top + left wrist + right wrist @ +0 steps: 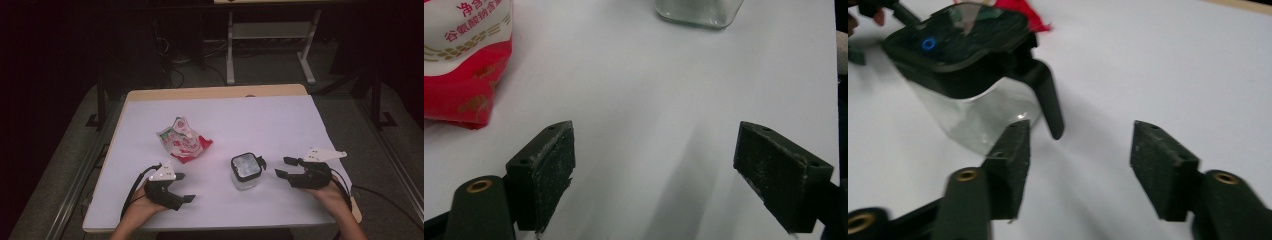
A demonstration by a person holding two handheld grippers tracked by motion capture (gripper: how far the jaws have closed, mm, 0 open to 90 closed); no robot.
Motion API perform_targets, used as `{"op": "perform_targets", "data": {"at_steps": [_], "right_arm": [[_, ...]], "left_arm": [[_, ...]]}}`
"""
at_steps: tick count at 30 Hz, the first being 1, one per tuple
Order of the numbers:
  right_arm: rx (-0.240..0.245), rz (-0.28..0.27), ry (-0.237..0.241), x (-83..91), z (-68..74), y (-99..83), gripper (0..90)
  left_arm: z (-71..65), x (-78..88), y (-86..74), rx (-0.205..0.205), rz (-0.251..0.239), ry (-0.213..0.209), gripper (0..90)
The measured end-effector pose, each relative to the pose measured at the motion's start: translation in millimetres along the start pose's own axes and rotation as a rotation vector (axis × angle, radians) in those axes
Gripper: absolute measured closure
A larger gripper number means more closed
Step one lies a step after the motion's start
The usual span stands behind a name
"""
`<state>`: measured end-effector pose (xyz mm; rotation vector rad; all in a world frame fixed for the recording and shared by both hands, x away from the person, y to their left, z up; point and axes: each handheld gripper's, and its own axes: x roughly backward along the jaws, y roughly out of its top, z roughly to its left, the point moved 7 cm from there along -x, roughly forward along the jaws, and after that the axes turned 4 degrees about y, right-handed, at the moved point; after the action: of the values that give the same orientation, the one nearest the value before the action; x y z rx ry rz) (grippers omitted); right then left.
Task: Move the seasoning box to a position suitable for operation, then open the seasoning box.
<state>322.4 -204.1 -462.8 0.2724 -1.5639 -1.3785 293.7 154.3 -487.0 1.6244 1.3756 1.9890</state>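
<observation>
A crumpled red-and-white bag (183, 141) lies on the white table (260, 117), toward ten o'clock. Beyond, at twelve o'clock, stands a white desk frame (270, 37).

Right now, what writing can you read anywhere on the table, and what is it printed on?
"净含量": red characters at the top of the red and white bag, cut off by the frame edge.
"谷氨酸钠含量": the red line just below, also cut off.
Print on the bag in the high view: too small to read.
Glass jar: no text.

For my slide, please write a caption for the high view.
Two open hand-held grippers, left and right, flank a lidded clear jar beside a red-and-white bag on a white table.
</observation>
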Motion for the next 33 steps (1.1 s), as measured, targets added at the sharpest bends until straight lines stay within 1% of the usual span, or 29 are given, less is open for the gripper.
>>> {"op": "perform_targets", "data": {"at_steps": [2, 5, 6, 8, 10, 11, 14, 16, 19, 22, 26, 28, 33], "right_arm": [[-0.018, -0.007, -0.009, 1.2, -3.6, 0.2, 33.0], [-0.014, -0.003, -0.022, 0.6, -8.1, -1.9, 28.8], [-0.017, 0.006, -0.025, 0.4, -8.5, -3.0, 28.6], [-0.011, 0.005, -0.028, -0.1, -8.9, -3.7, 28.1], [-0.016, 0.005, -0.030, 0.3, -8.6, -4.5, 27.7], [-0.011, 0.004, -0.027, 1.0, -8.4, -5.1, 27.4], [-0.005, 0.002, -0.026, 1.8, -9.9, -6.2, 26.2], [-0.008, 0.002, -0.023, 2.2, -10.5, -6.3, 26.2], [-0.003, 0.001, -0.024, 1.3, -10.0, -6.3, 26.2], [-0.009, 0.005, -0.024, -0.8, -9.4, -6.3, 26.0], [-0.003, 0.011, -0.024, -2.4, -9.6, -7.4, 25.9], [-0.002, 0.009, -0.020, -3.1, -9.7, -6.6, 25.5], [-0.004, 0.017, -0.025, -2.2, -9.3, -8.2, 24.9]], "left_arm": [[0.3, 0.8, 0.3, -0.004, -0.003, 0.000, 16.4], [0.5, 1.2, 0.6, -0.002, -0.005, 0.001, 16.5], [1.1, 0.5, 1.0, 0.001, -0.008, 0.004, 16.5], [1.3, -0.4, 2.0, 0.009, -0.011, -0.005, 16.4], [0.3, 0.0, 3.5, 0.001, -0.011, 0.002, 16.5], [-0.8, 0.6, 4.3, 0.006, -0.012, 0.005, 16.4], [-3.4, 0.6, 6.2, -0.009, -0.011, 0.004, 16.4], [-5.6, 0.0, 8.8, -0.001, -0.016, -0.005, 16.3], [-6.3, 0.0, 14.3, 0.001, -0.017, -0.023, 15.2], [-6.1, 0.0, 20.5, 0.012, -0.036, -0.026, 15.4], [-9.1, -1.3, 30.6, -0.012, -0.052, -0.028, 14.6], [-11.2, -4.4, 35.8, -0.014, -0.057, -0.043, 13.9], [-14.9, -14.3, 46.3, -0.052, -0.042, -0.060, 12.5]]}}
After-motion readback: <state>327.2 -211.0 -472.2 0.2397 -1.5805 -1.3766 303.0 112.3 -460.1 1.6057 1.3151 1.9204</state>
